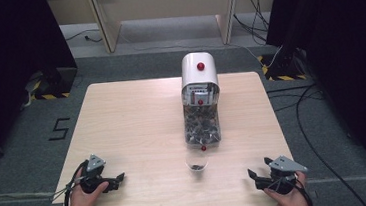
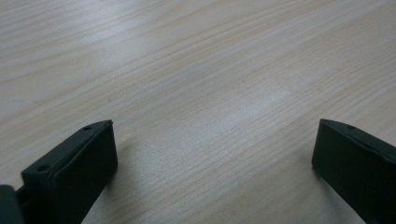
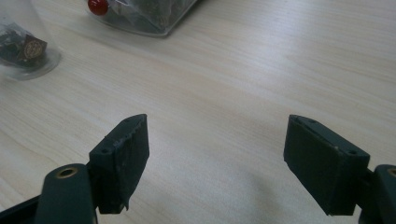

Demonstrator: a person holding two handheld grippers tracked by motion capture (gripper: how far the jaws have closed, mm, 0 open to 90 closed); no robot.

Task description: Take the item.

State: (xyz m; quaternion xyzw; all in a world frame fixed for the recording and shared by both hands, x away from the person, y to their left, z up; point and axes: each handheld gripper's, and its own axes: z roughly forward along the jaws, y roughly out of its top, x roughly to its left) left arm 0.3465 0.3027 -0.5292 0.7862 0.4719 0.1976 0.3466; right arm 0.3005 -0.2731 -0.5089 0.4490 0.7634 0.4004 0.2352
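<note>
A white-topped dispenser (image 1: 201, 101) with red knobs and a clear body full of dark pieces stands on the table, right of centre. In front of it sits a small clear cup (image 1: 197, 165) holding a few dark pieces; the cup (image 3: 23, 44) and the dispenser's clear base (image 3: 140, 16) lie at the upper left of the right gripper view. My left gripper (image 1: 119, 179) rests near the front left edge, open and empty (image 2: 212, 144). My right gripper (image 1: 252, 173) lies near the front right edge, open, with bare wood between its jaws (image 3: 217, 135).
The light wooden table (image 1: 137, 122) has bare wood on its left half and between the grippers. Cables trail on the grey floor at the right (image 1: 307, 117). Dark curtains hang at both sides.
</note>
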